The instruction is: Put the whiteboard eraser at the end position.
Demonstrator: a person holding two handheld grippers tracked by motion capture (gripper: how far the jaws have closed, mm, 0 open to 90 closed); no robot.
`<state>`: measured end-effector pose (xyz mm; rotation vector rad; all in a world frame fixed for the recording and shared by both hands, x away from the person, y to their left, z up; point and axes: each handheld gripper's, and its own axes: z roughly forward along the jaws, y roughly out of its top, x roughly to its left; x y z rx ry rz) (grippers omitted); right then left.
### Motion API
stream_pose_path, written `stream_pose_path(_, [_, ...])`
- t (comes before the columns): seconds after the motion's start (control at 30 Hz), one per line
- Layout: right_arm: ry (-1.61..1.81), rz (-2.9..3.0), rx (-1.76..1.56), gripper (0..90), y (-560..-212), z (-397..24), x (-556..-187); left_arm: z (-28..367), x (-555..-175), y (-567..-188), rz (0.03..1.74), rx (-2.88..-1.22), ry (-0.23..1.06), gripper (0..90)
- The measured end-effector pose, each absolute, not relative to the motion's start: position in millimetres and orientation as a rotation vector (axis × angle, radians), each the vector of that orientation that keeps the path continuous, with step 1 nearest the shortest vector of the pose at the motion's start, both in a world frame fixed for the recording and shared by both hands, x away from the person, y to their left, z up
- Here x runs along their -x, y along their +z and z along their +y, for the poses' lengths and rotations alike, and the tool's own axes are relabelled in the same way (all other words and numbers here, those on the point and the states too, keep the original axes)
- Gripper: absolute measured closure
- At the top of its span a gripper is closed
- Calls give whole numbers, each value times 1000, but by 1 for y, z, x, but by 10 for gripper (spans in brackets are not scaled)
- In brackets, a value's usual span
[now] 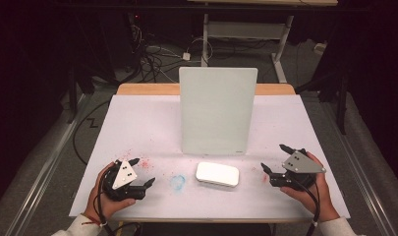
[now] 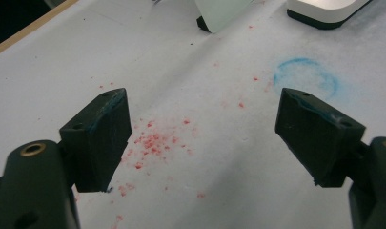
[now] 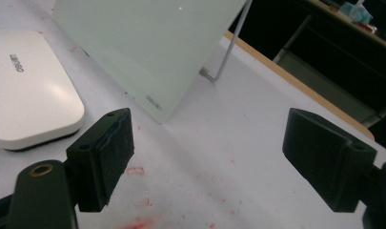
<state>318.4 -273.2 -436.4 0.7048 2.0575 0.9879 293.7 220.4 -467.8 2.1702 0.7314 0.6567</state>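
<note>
A pale green-white board stands upright on a thin metal prop at the middle of the table. In front of it lies a white rounded eraser block with a dark underside. My left gripper rests at the front left, jaws wide apart over red specks, with nothing between them. My right gripper sits at the front right of the eraser, open and empty. In the right gripper view the eraser lies to the left and the board rises ahead.
The table wears a white cover stained with red smudges and a faint blue ring. Its wooden far edge shows behind the board. Dark floor with cables and a desk frame lie beyond.
</note>
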Motion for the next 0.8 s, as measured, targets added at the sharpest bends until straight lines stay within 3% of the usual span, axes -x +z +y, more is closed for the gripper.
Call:
stream_pose_path(0.3, [1020,2045,-803,170,-460,-290,-306,216,-297,-468,712,-2190,658,189])
stream_pose_path(0.8, [1013,2027,-787,172,-456,-287,-300,216,-295,-468,697,-2191,663,189])
